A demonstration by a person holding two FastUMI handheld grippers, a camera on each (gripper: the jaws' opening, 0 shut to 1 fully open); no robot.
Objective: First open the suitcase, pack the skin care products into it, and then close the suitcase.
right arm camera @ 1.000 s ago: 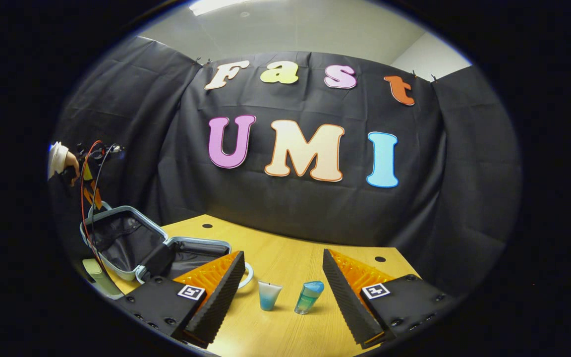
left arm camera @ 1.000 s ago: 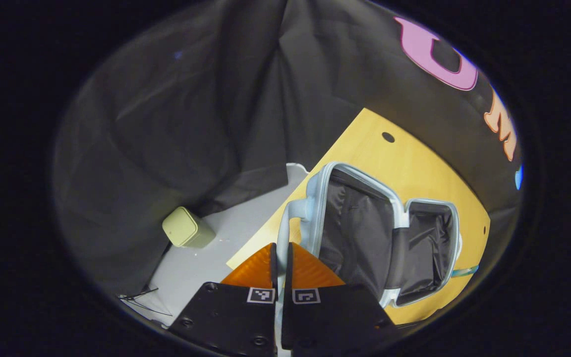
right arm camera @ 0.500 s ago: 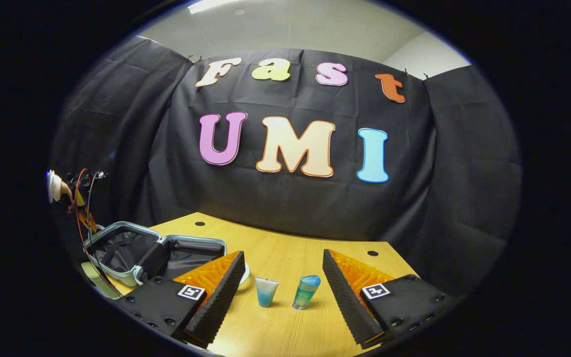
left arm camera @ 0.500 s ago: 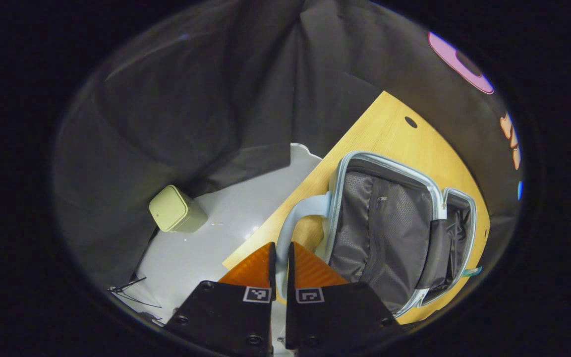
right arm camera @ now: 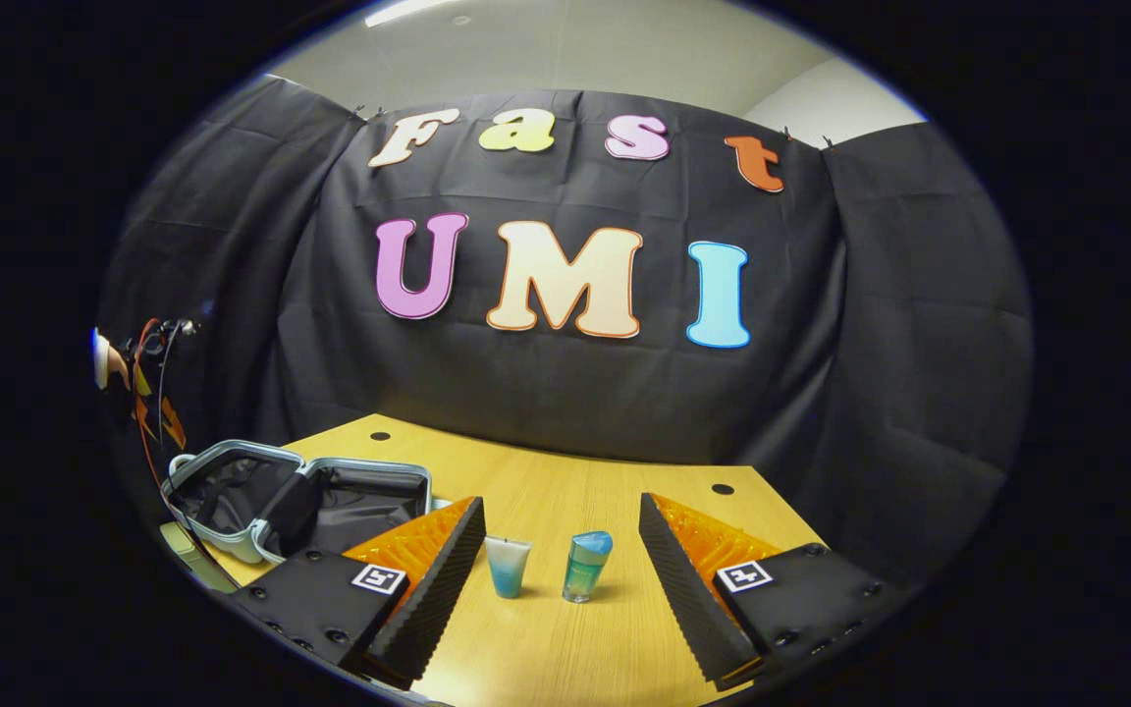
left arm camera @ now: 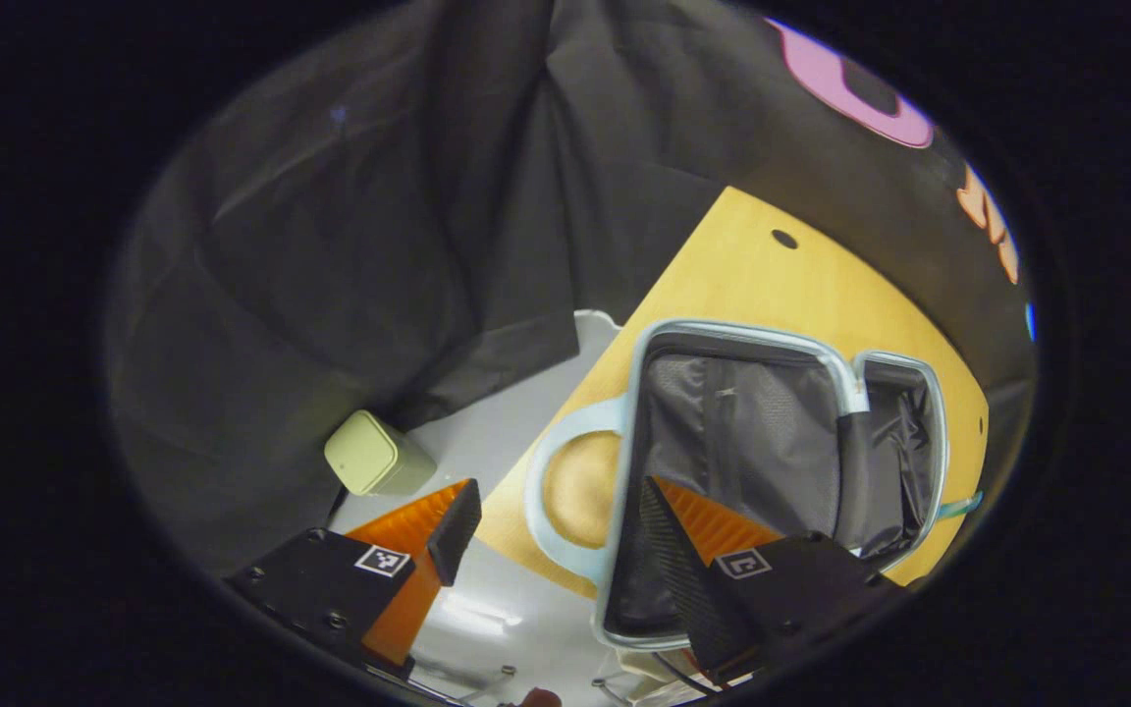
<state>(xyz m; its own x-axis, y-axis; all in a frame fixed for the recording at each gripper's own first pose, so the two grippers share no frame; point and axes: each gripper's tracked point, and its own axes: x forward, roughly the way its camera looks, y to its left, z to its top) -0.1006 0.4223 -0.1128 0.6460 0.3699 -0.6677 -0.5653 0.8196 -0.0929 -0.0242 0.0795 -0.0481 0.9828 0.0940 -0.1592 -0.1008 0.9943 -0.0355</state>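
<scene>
Left gripper [left arm camera: 551, 530] hangs with its jaws spread wide and nothing between them, above the table [left arm camera: 742, 265] edge and the suitcase [left arm camera: 772, 432], which lies opened flat at the table's left end, dark lining up, its pale handle [left arm camera: 565, 491] free. Right gripper [right arm camera: 558, 550] is likewise spread and empty, low over the table, framing two small skin care items: a tube [right arm camera: 507, 567] and a bottle [right arm camera: 585, 567] standing near each other, well apart from the suitcase

Dim booth lit by a ceiling lamp [right arm camera: 408, 10], glare on the floor [left arm camera: 472, 619] (edges bend strongly).
</scene>
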